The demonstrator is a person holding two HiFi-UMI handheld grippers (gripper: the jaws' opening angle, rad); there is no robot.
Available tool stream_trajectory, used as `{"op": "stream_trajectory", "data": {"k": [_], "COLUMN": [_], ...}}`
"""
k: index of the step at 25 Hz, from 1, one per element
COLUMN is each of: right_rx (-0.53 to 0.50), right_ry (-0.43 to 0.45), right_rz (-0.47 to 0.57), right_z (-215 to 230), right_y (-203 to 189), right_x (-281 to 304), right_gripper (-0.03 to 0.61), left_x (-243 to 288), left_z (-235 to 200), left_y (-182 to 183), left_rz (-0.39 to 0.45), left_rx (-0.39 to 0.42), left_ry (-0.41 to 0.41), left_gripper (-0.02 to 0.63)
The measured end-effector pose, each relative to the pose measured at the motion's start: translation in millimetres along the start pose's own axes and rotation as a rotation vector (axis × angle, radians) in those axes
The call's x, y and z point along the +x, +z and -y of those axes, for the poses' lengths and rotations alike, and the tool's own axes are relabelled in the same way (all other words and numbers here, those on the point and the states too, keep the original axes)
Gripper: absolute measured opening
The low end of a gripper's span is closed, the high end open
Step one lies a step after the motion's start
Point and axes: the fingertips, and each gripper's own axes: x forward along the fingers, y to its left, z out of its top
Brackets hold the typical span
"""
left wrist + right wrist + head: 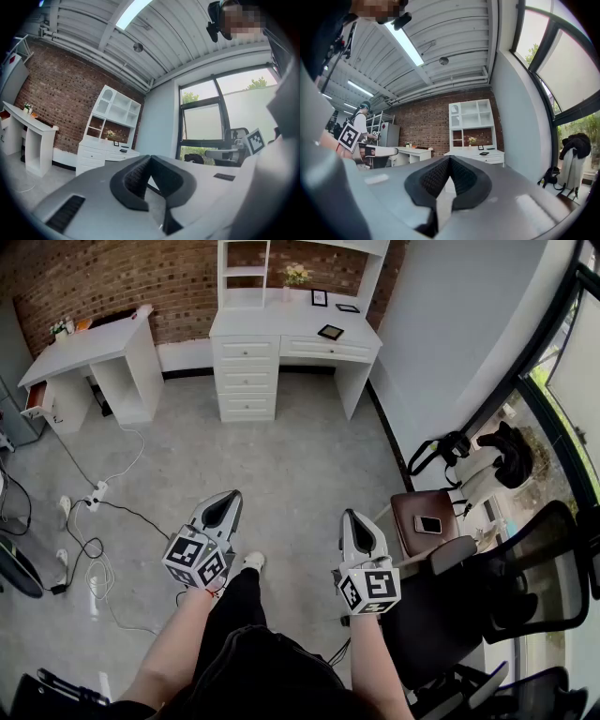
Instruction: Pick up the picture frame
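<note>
Far across the room stands a white desk with a hutch (281, 334). On it lie a dark picture frame (330, 332) near the front edge and another flat frame (348, 307) behind it. A small frame (320, 297) stands upright. The desk also shows small in the left gripper view, with a flat frame (123, 151), and in the right gripper view, with the upright frame (481, 147). My left gripper (225, 499) (149, 159) and right gripper (351, 517) (450, 159) are held level over the floor, well short of the desk. Both are shut on nothing.
A second white desk (84, 351) stands at the back left. Cables and a power strip (94, 498) lie on the floor to the left. A brown stool with a phone (427, 523), a black office chair (525, 568) and a bag (450, 448) line the right side. Another person (358, 126) stands at the right gripper view's left.
</note>
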Motion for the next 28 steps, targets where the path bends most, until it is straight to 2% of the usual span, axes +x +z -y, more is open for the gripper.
{"op": "stream_trajectory", "data": {"k": [9,14,17,21,28], "right_rx": [0.013,0.034,0.045,0.053,0.078], "right_ry": [-0.053,-0.068,-0.062,-0.047,-0.073], "right_rz": [-0.020,-0.057,-0.070,-0.089,-0.091], "right_z": [47.7,74.8,84.7,90.0,120.4], "right_y": [-17.1,-33.8,-41.0,-47.3,-55.1], "right_x": [64.5,109.9,141.1,181.9,242.2], "right_gripper": [0.002,0.002,0.002,0.002,0.003], "left_x": [76.4,122.0,149.5,179.1,233.3], "left_z": [-38.1,-70.9,-83.9,-112.5,-152.4], "left_y": [-7.3,-17.2,-16.8,-11.8,-9.2], "left_rz": [-0.026,-0.051,-0.061,-0.064,-0.059], "left_rx": [0.036,0.008,0.020,0.009,0.006], "left_ry": [-0.037,-0.034,-0.057,-0.046,-0.057], "left_gripper": [0.003,0.003,0.003,0.003,0.003]}}
